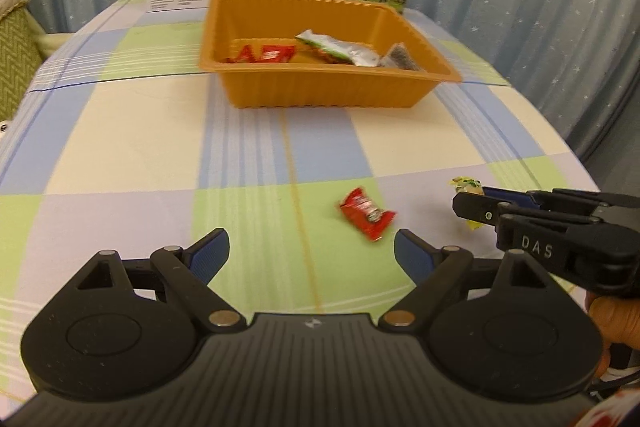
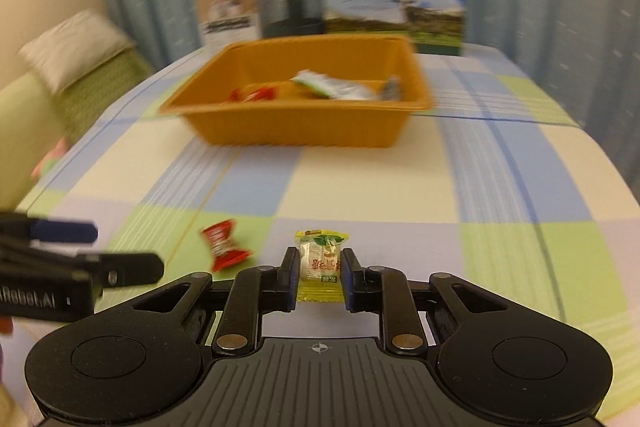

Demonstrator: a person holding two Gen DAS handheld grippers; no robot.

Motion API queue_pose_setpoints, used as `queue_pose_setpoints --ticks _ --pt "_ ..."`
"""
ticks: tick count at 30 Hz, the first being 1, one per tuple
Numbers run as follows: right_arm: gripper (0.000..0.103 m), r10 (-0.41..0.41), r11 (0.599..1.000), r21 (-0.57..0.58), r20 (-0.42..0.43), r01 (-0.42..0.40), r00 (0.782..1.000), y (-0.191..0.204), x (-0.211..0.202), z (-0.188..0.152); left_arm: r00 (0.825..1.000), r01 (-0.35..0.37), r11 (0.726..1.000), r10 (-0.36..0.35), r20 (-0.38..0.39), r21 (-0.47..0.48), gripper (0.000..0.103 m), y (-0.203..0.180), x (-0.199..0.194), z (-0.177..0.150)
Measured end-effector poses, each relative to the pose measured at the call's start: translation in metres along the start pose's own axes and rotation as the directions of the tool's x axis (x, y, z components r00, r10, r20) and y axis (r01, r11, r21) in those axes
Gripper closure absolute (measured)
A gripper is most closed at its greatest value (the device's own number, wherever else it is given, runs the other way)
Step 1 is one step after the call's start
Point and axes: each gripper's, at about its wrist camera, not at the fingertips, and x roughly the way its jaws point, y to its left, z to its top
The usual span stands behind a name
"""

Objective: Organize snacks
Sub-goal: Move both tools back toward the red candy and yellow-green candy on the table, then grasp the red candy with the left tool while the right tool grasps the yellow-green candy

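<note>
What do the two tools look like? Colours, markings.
Both are matte black with ribbed bodies, round side hubs, silver pivot pins and blue finger pads. The right tool reads "DAS" on its side, the left tool a partial "Rebot.AI". No sleeves or cables identifiable.

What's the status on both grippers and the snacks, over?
Left gripper open, red candy ahead on cloth. Right gripper shut on yellow candy. Orange tray holds three snacks. Path clear.

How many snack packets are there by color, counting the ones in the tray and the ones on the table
Red: 2, one in the tray, one on the table
Yellow: 1, between the right gripper's fingers
Green and silver: 1, in the tray
Dark: 1, in the tray
Total: 5
</note>
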Motion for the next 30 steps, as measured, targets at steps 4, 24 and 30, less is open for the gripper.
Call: queue_pose_setpoints --ticks 4,24,30 --pt "0.081 -0.031 0.997 0.072 -0.003 0.031 1.0 -0.014 -0.003 0.003 0.999 0.036 0.999 -0.036 0.005 -0.015 0.028 -0.008 0.011 0.001" --pt "0.081 -0.033 0.985 0.172 -0.013 0.035 0.999 -0.029 -0.002 0.009 0.998 0.06 0.998 -0.059 -0.025 0.035 0.078 -0.036 0.053 0.011" --pt "0.081 -0.031 0.986 0.166 -0.014 0.033 0.999 -0.025 -0.001 0.009 0.999 0.034 0.997 -0.032 -0.04 0.062 0.088 -0.035 0.051 0.01"
